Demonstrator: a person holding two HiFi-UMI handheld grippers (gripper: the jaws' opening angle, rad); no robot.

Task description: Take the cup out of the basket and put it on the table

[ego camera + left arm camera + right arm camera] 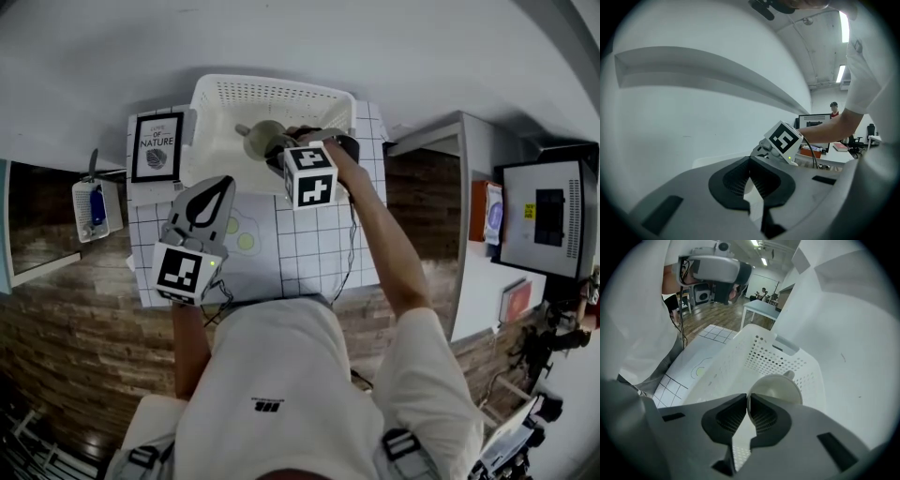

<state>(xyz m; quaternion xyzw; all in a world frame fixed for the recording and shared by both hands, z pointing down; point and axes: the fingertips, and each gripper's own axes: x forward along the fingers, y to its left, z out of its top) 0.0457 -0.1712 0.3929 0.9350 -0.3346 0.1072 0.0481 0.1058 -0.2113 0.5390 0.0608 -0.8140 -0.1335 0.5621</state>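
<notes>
A framed print (pixel 157 146) stands at the left back of the table. Its large word reads "NATURE"; the smaller lines above it are too small to read with certainty. The table is covered by a white mat with a black grid (pixel 309 246). The mat bears an outlined shape with pale green circles (pixel 246 241).

A white perforated basket (pixel 272 94) (pixel 787 363) sits at the back of the mat. The cup (pixel 262 139) (pixel 776 388), pale and with a small handle, is inside the basket, its open mouth turned toward the right gripper (pixel 278 156) (pixel 747 397). That gripper reaches over the basket's near wall. Its jaws are almost together, and the dark ribbed pads (pixel 761 414) pinch the thin rim of the cup between them. Whether the cup rests on the basket floor or hangs free cannot be told.

The left gripper (pixel 223 183) (pixel 750 162) hovers over the mat, just beside the basket's left front corner. Its jaws are pressed together at the tips, with nothing between them.
</notes>
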